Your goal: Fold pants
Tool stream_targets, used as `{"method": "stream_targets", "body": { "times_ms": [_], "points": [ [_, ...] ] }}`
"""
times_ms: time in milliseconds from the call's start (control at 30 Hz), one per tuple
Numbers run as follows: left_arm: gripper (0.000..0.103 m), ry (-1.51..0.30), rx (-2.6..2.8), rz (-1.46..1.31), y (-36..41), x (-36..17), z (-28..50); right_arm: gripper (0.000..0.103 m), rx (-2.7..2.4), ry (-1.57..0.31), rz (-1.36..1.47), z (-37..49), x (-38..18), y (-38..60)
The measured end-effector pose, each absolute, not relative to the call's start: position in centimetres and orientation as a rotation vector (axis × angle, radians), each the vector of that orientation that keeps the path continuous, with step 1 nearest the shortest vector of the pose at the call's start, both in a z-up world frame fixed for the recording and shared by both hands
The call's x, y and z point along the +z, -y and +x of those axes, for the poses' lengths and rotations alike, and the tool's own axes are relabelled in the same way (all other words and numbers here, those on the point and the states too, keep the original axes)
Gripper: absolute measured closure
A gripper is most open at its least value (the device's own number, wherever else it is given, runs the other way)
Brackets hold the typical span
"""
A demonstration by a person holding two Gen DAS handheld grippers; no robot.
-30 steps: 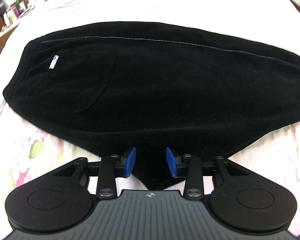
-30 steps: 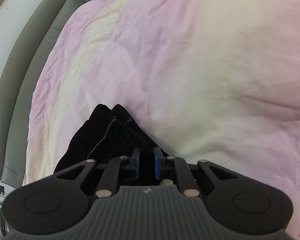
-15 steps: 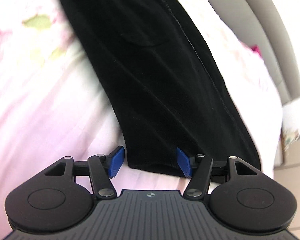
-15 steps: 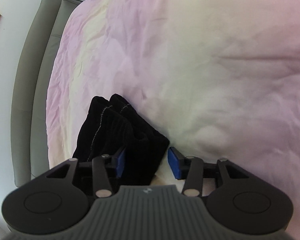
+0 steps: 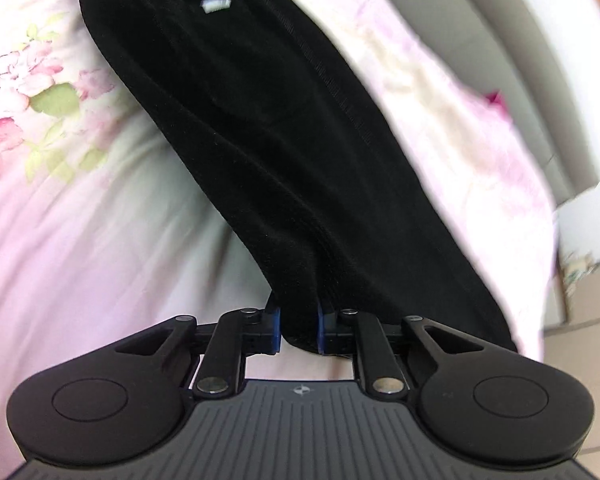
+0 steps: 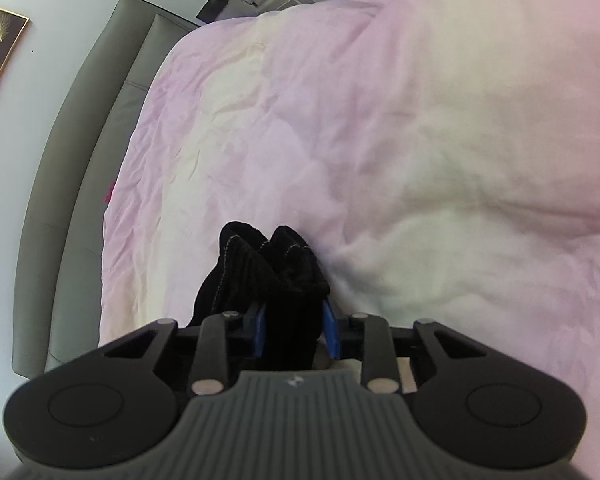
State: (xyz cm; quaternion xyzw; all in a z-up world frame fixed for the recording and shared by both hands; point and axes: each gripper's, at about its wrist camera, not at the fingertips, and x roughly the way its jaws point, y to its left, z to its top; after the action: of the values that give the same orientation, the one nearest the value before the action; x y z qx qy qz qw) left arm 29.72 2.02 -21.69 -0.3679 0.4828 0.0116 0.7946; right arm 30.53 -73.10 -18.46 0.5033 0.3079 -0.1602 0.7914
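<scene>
Black pants (image 5: 260, 128) lie on a pink floral bedspread (image 5: 80, 208), stretching from my left gripper up to the far top, with a small white label (image 5: 216, 3) near the far end. My left gripper (image 5: 298, 330) is shut on the near edge of the pants, its blue pads pressing bunched cloth. In the right wrist view, my right gripper (image 6: 294, 330) is closed around a bunched end of the pants (image 6: 264, 268); the blue pads touch the cloth on both sides. The cuffs with pale stitching stick up past the fingers.
The pink bedspread (image 6: 380, 152) spreads wide ahead of the right gripper. A grey padded headboard (image 6: 80, 140) runs along the left in the right wrist view and also shows in the left wrist view (image 5: 480, 40). The bed edge and floor (image 5: 580, 300) lie at the right.
Both grippers were open around the pants half a second ago and have now closed on the cloth. The left gripper had swung round to the pants' narrow edge before that.
</scene>
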Motion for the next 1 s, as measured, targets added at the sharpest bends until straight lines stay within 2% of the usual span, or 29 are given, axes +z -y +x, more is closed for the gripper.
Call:
{"method": "stream_targets", "body": {
  "times_ms": [167,233,267,333,400,633,767,933,1000],
  "points": [
    [0.085,-1.159,0.069,-0.71,-0.8,-26.1,31.4,0.079,-0.436,-0.754,1.097,30.9,-21.8,73.0],
    [0.083,-1.193,0.052,-0.657,-0.4,-25.5,32.2,0.077,-0.426,-0.772,1.078,31.2,-22.3,73.0],
    [0.081,-1.211,0.039,-0.611,-0.1,-24.7,32.6,0.073,-0.414,-0.783,1.07,31.3,-22.2,73.1],
    [0.07,-1.267,0.034,-0.52,0.3,-23.0,33.1,0.065,-0.392,-0.843,1.017,32.0,-21.4,73.7],
    [0.07,-1.293,0.007,-0.423,0.6,-21.3,32.9,0.062,-0.386,-0.878,0.9,32.5,-19.5,74.0],
    [0.067,-1.162,-0.103,-0.223,1.7,-15.2,36.5,0.061,-0.266,-0.894,0.552,35.8,-13.8,73.0],
    [0.062,-1.1,-0.148,-0.187,3.0,-14.7,41.2,0.061,-0.226,-0.905,0.494,39.8,-14.7,72.1],
    [0.062,-1.081,-0.15,-0.147,4.8,-16.2,47.1,0.061,-0.231,-0.901,0.537,43.9,-16.8,72.4],
    [0.062,-1.085,-0.163,-0.138,5.9,-16.9,49.2,0.089,-0.224,-0.921,0.54,45.1,-17.8,72.5]
  ]
}}
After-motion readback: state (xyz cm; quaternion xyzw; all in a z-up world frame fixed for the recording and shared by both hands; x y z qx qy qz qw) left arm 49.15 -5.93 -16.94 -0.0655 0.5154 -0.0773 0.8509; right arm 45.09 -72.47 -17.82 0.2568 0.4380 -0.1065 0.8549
